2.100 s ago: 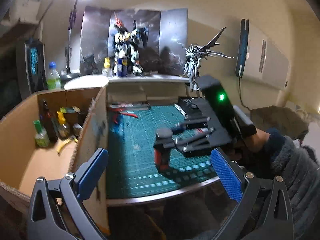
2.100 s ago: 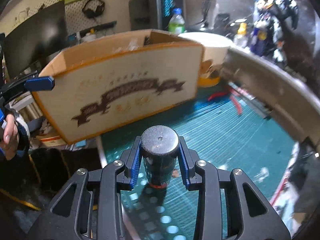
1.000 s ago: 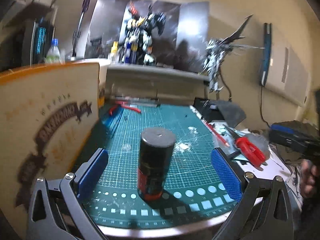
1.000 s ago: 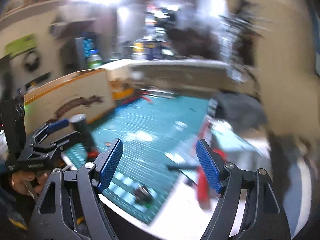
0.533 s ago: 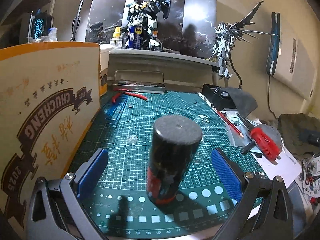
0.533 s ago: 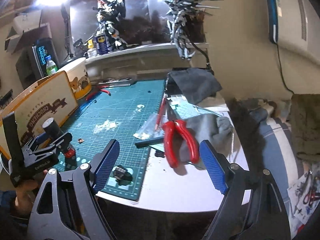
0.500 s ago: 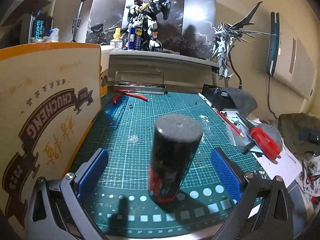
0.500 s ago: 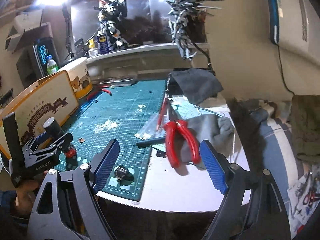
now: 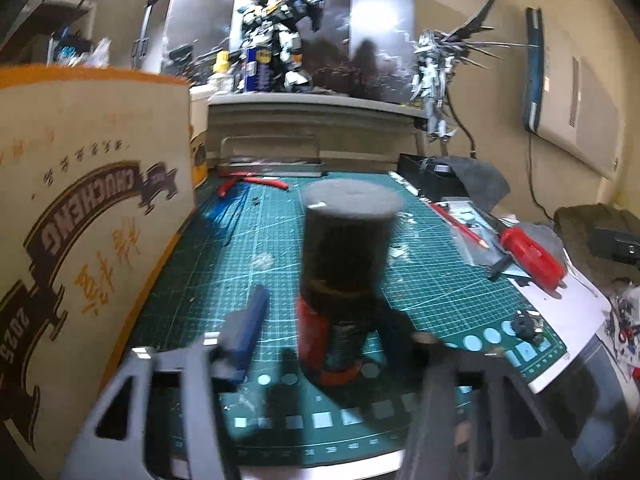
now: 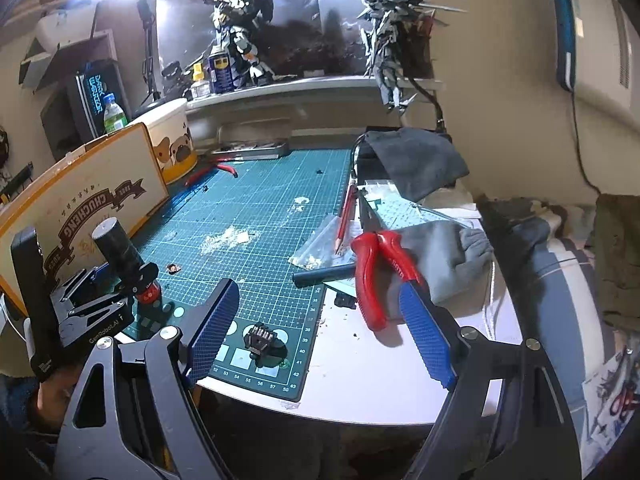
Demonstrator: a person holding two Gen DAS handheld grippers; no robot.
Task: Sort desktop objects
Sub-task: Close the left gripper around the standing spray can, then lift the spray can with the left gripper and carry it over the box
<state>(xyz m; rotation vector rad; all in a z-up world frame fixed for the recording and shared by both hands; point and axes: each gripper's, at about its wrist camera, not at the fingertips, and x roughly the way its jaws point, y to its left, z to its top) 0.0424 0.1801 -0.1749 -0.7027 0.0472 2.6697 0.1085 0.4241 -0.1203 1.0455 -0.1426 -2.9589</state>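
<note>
A dark spray can [image 9: 344,264] with a grey cap and a red base stands upright on the green cutting mat [image 9: 440,280]. My left gripper [image 9: 328,332] has its blue pads close around the can's lower body; the view is blurred by motion. The right wrist view shows the same can [image 10: 120,252] inside the left gripper [image 10: 132,280], jaws closed on it. My right gripper [image 10: 320,332] is open and empty, above the desk's front edge. Red pliers [image 10: 376,268] lie just beyond its right pad.
A cardboard box [image 9: 80,216] printed CHUCHENG stands left of the mat. A small black part [image 10: 260,338] sits at the mat's front corner. A grey cloth [image 10: 448,256], a red pencil [image 10: 346,216], a plastic bag and a metal tin [image 10: 256,148] lie around. Robot models stand on the back shelf.
My left gripper's jaws have closed in from wide open onto the spray can. My right gripper has stayed open and nearly still.
</note>
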